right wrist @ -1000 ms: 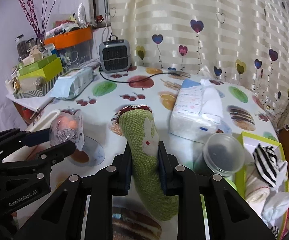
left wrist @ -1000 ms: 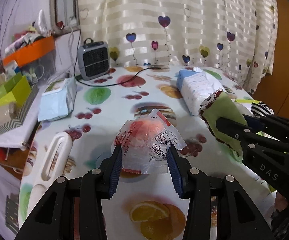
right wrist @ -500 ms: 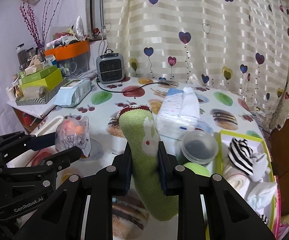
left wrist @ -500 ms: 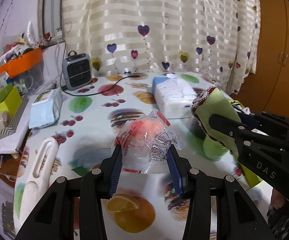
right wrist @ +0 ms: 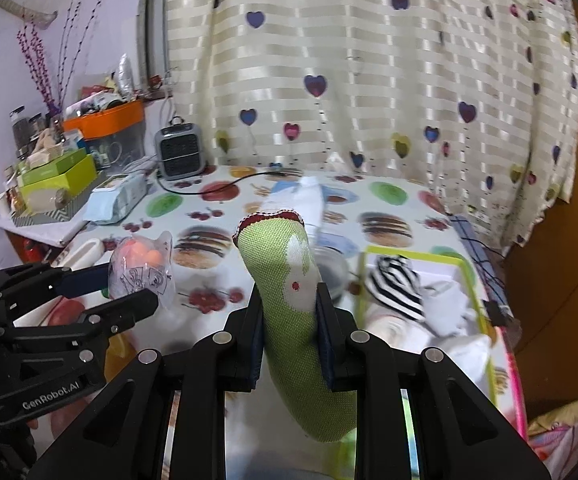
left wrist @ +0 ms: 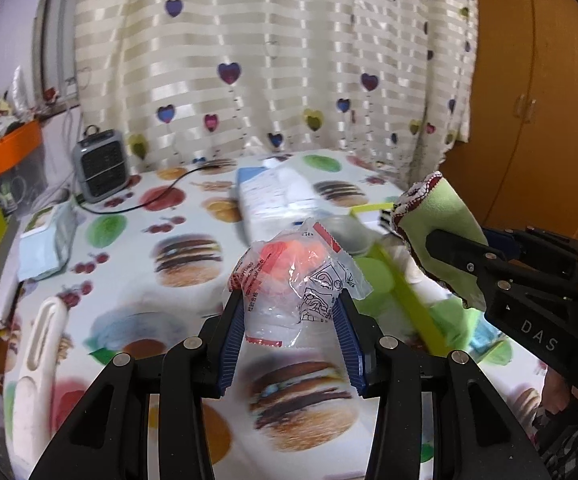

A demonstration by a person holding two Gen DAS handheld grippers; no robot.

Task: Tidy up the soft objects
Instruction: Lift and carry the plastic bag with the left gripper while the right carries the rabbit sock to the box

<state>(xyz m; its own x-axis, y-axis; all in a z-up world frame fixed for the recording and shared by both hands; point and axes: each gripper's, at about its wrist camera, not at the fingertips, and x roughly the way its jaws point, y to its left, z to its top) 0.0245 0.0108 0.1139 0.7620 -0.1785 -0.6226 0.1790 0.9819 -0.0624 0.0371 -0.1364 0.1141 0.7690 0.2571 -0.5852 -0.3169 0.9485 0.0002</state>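
Observation:
My left gripper is shut on a clear plastic packet of orange earplugs, held above the printed tablecloth. The same packet shows at the left of the right wrist view. My right gripper is shut on a green sock with a red cuff, which hangs below the pads. That sock also appears at the right of the left wrist view. A lime-rimmed tray at the right holds a black-and-white striped sock and white soft items.
A tissue pack, a clear round lid, a grey heater with its black cord, a wet-wipe pack and a white handle-shaped object lie on the table. Cluttered boxes stand at the left edge.
Both grippers have moved right and slightly up across the table with their loads. The tray with socks has come closer in the right wrist view. Neither grip has changed.

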